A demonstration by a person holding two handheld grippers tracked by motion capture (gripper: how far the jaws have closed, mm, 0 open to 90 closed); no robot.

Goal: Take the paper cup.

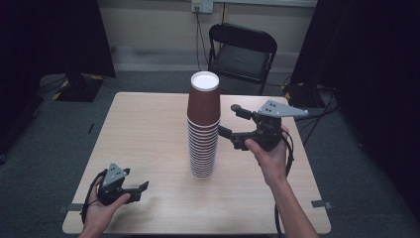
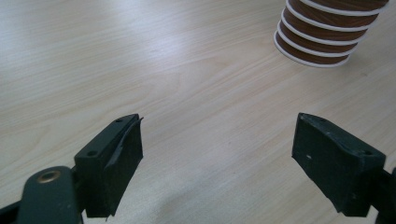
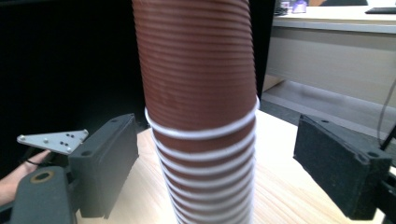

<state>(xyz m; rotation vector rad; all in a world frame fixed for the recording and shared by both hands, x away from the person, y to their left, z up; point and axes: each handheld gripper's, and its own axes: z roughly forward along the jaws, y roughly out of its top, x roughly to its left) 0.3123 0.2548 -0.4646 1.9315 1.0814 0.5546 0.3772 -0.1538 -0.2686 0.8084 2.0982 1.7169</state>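
The right gripper (image 1: 229,120) stands beside the cup stack (image 1: 203,126) — jaws apart, not touching it. The left gripper (image 1: 142,188) rests on the bench (image 1: 143,129) — jaws apart, empty.

The left gripper (image 2: 217,149) hovers low over the pale wood-grain counter (image 2: 154,70), its two black fingers (image 2: 114,163) spread wide with bare counter between them. Beyond the fingers, towards the right one, stands the bottom of a stack of brown white-rimmed paper cups (image 2: 327,35).
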